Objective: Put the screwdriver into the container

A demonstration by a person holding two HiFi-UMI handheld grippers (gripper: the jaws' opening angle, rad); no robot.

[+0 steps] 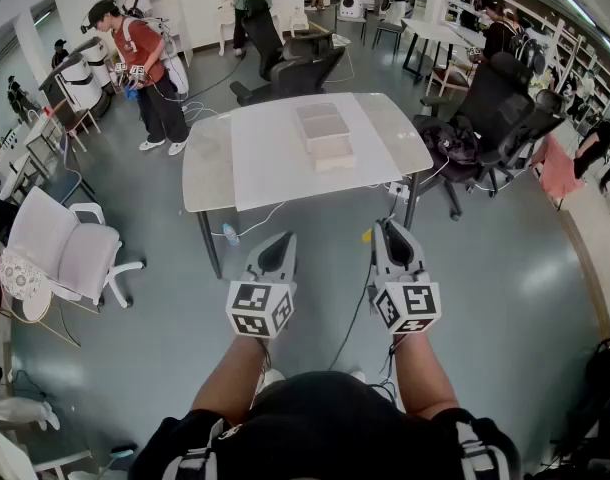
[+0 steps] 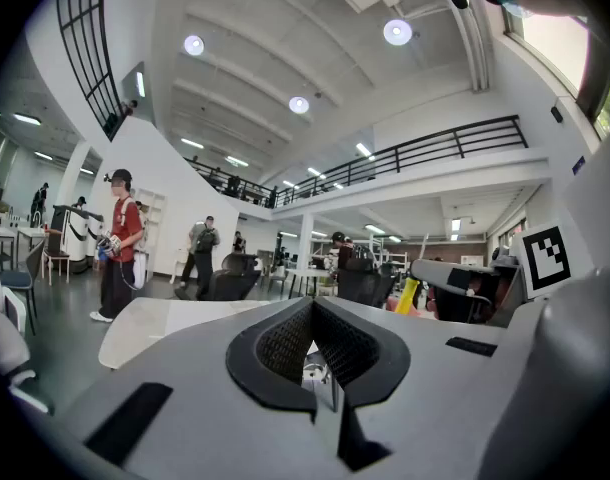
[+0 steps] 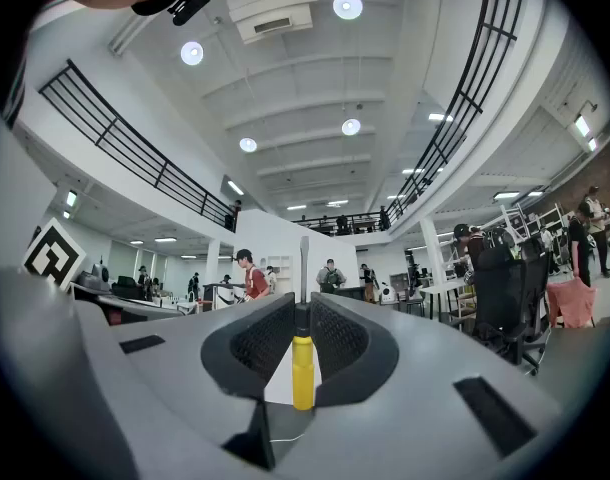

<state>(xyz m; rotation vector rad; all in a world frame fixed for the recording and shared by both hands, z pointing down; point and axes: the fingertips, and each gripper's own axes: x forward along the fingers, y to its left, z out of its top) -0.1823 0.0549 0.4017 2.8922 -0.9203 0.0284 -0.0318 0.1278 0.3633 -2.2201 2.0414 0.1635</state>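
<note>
The left gripper (image 1: 274,251) (image 2: 312,308) is being carried low in front of the body. Seen along its own jaws, they are being pressed together at the tips with nothing between them. Ahead, well apart from both grippers, a white table (image 1: 255,163) is being faced. The container (image 1: 325,136), a pale box-like stack, is being borne near the table's middle; whether its top is open cannot be told from here. A cable (image 1: 357,303) is being trailed over the floor between the person and the table. The right gripper (image 1: 394,236) (image 3: 303,313) is being carried level with the left one, and its jaws are being closed on the screwdriver (image 3: 303,370). The tool is being pinched about where the yellow handle meets the shaft, with the handle lying back toward the camera and the shaft standing out past the tips.

The task is judged to be at the carrying stage, with the walk to the table not yet made. Since the tool is being gripped at a narrow spot, it could be swung or slipped loose by a jolt. The cable could be caught underfoot on the approach. If the shaft is being lowered at a slant, it could be knocked on the container's edge and the screwdriver dropped beside it
</note>
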